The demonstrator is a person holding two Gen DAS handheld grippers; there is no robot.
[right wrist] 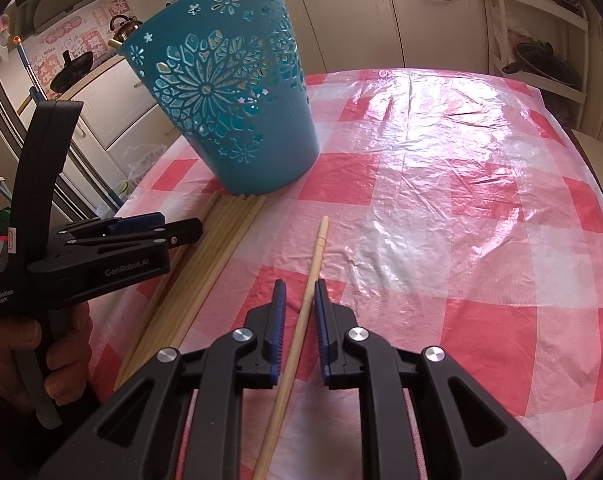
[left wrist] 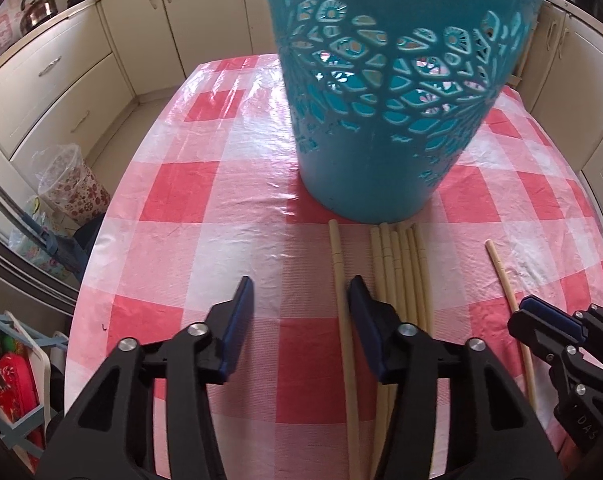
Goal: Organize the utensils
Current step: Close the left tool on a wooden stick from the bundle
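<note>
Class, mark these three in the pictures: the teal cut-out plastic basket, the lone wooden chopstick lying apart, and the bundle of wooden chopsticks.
Teal cut-out plastic basket (right wrist: 237,120): right wrist view, patterned side wall.
Lone wooden chopstick (right wrist: 315,256): right wrist view, upper shaft.
Bundle of wooden chopsticks (left wrist: 401,264): left wrist view, middle sticks near the basket.

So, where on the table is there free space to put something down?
Free: the cloth right of the single chopstick, and the patch left of the basket. Crowded: in front of the basket, where the chopstick bundle lies between both grippers.

Pale wooden chopsticks (right wrist: 205,256) lie flat beside the upright teal cut-out basket (right wrist: 237,92), one chopstick (right wrist: 301,312) apart.
</note>
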